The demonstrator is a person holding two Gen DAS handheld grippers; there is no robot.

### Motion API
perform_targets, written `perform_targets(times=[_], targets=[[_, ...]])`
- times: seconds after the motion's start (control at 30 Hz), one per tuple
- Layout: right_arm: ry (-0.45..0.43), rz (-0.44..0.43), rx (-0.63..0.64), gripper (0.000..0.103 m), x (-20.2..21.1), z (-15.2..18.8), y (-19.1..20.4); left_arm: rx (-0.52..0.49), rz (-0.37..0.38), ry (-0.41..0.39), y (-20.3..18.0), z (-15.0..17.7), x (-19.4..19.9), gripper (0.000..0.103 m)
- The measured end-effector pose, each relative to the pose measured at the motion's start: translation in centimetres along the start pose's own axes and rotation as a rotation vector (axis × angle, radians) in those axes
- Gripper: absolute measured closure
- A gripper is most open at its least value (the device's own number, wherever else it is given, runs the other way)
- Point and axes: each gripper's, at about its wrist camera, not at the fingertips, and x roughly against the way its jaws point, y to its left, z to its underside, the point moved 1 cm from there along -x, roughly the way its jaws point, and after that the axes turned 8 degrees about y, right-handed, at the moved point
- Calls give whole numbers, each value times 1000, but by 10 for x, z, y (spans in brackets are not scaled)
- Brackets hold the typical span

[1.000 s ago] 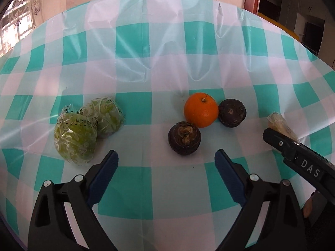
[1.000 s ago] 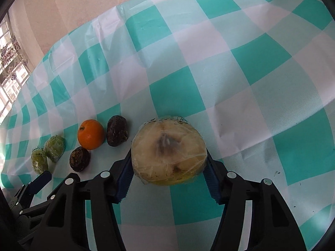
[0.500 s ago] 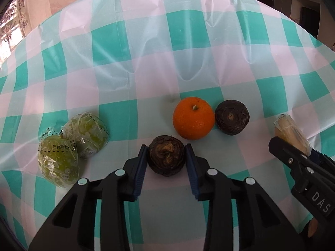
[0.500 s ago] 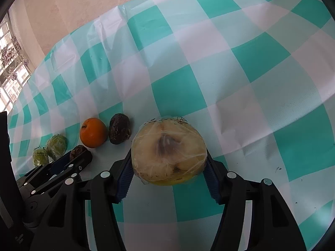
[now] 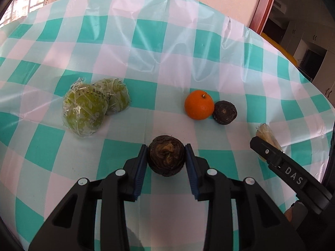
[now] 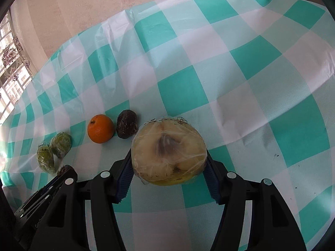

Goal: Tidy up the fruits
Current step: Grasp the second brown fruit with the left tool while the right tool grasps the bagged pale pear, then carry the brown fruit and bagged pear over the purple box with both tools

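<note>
On the left of the bench (image 5: 167, 48) we see two green fruits in plastic wrap (image 5: 95, 106) lying against each other on the checked cloth. Just right of them our left claw (image 5: 166, 160) pinches a dark wrinkled fruit (image 5: 166, 159), a blue pad pressed on each flank. We judge this hold risky: the fruit is round and the pads meet it only at its widest part, so a quick swing could roll it out and send it across the cloth. Farther right sit an orange (image 5: 199, 104) and a second dark fruit (image 5: 225, 109), touching; a careless pass could knock them apart. At the right our right claw (image 6: 168, 167) is clamped on a pale yellow fruit in clear film (image 6: 168, 150). We think the film is the weak point there: it is slick and loose, so the fruit may slide inside it, or squeezing harder may bruise it.
</note>
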Motion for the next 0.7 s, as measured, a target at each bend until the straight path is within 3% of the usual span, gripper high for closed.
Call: perform_targets(times=[0.7], targets=[[16, -31, 116, 44, 47, 88, 38, 63, 18, -13, 29, 96, 65, 67]])
